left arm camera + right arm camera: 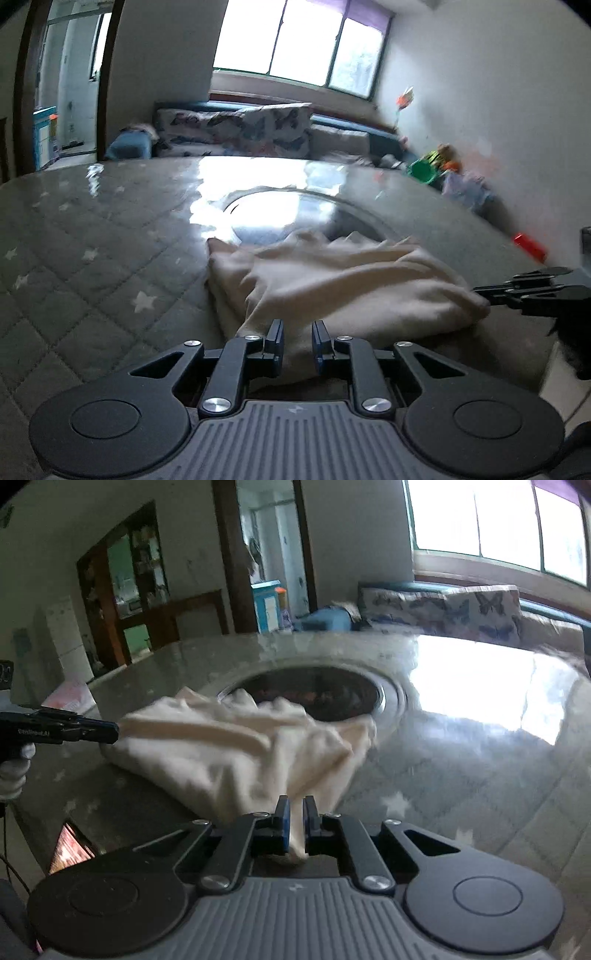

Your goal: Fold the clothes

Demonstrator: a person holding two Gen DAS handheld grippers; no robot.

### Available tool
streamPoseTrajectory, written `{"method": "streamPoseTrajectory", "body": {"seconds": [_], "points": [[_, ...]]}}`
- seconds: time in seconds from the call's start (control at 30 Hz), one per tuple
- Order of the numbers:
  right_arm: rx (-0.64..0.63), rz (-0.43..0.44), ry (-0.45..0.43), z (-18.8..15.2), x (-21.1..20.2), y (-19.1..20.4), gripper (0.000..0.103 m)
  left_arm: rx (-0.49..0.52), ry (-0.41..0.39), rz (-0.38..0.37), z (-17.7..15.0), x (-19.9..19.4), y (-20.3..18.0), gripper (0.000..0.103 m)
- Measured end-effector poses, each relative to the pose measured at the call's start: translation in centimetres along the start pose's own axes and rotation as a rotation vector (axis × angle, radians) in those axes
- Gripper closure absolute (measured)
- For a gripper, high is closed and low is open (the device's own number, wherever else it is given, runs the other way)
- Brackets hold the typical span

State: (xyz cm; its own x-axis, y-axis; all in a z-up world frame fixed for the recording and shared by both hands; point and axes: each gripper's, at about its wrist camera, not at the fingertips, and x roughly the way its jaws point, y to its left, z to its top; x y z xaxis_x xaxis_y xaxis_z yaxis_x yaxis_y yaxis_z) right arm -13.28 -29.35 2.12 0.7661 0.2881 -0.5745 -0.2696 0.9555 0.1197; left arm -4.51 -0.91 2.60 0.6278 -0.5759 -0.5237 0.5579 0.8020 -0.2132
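A cream cloth [332,284] lies crumpled on a round table covered with a grey quilted star cloth under clear plastic [92,236]. My left gripper [297,343] sits at the cloth's near edge, with cloth lying between its slightly parted fingers. My right gripper [294,825] is shut on a corner of the cream cloth [240,753]. In the left wrist view the right gripper [484,295] shows at the right, pinching the cloth's corner. In the right wrist view the left gripper [110,733] shows at the left, at the cloth's other end.
A round glass turntable [280,210] sits at the table's centre, partly under the cloth. A sofa with butterfly cushions [240,129] stands under the window. Toys [436,166] lie along the right wall. A doorway [273,554] and a cabinet [129,579] are behind.
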Motion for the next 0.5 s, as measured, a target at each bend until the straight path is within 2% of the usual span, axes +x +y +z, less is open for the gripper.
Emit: {"method": "streamPoseTrajectory", "body": {"seconds": [0.1,0.17,0.2,0.33,0.4,0.5], "points": [[-0.039,0.017,-0.043,1.3,0.2,1.0,0.094,-0.025,-0.059,-0.029,1.6,-0.2,0.2,0.084],[-0.054,0.038,-0.061,2.1,1.4,1.8,0.093,-0.069,-0.057,-0.070,2.7,1.0,0.8,0.084],[-0.061,0.048,-0.068,2.5,2.0,2.2,0.092,-0.074,-0.036,-0.068,2.8,1.8,1.0,0.084],[-0.097,0.049,-0.005,2.0,4.1,3.5,0.092,-0.034,0.057,0.008,2.3,4.5,1.6,0.084],[-0.106,0.029,0.037,0.7,4.2,3.4,0.092,-0.014,0.048,0.033,1.4,4.2,2.1,0.084],[-0.073,0.045,0.036,0.2,3.2,2.6,0.092,-0.046,0.045,0.058,0.8,3.1,3.4,0.079]]}}
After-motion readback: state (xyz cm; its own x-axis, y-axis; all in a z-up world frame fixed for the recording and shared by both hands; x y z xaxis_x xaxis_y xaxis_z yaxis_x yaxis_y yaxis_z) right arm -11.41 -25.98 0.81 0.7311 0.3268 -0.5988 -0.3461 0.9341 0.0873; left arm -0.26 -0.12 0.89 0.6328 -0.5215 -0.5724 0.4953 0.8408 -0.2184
